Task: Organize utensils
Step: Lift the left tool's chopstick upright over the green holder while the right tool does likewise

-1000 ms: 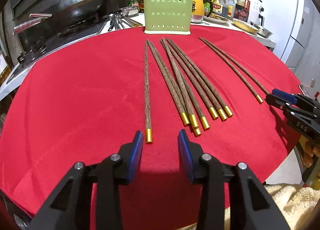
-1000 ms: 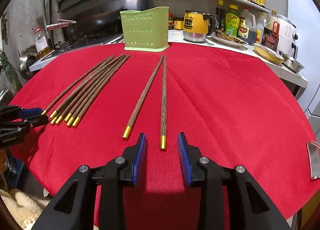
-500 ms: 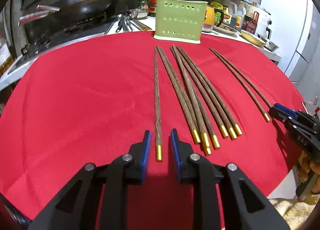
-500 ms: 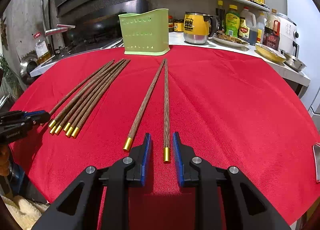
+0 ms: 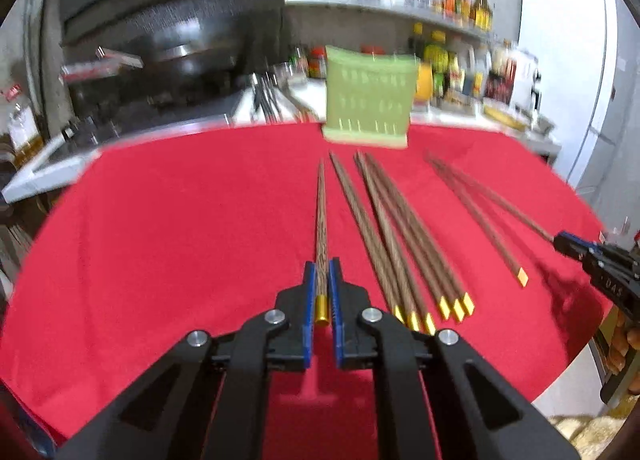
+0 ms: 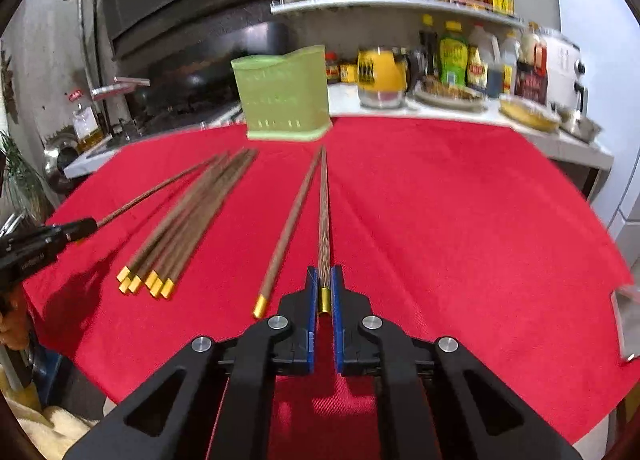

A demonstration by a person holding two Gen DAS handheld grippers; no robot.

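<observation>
Several wooden chopsticks with gold caps lie on the red tablecloth [image 5: 180, 220]. My left gripper [image 5: 322, 280] is shut on the gold-capped end of one chopstick [image 5: 321, 216], which points at the green utensil holder [image 5: 368, 100]. My right gripper [image 6: 324, 282] is shut on another chopstick [image 6: 324, 212] the same way. A lone chopstick [image 6: 290, 228] lies just left of it. A bundle of chopsticks [image 5: 404, 236] lies between the grippers and shows in the right wrist view [image 6: 188, 224] too. The holder [image 6: 282, 94] stands at the table's far edge.
A yellow mug [image 6: 380, 76], sauce bottles [image 6: 454, 54] and dishes stand on the counter behind the table. A stove with a wok [image 5: 180, 56] is at the back left. A metal object [image 6: 626, 316] lies at the table's right edge.
Both grippers moved forward and closed on the capped ends of their chopsticks. Both views tilted up, and the held chopsticks now rise off the cloth.
</observation>
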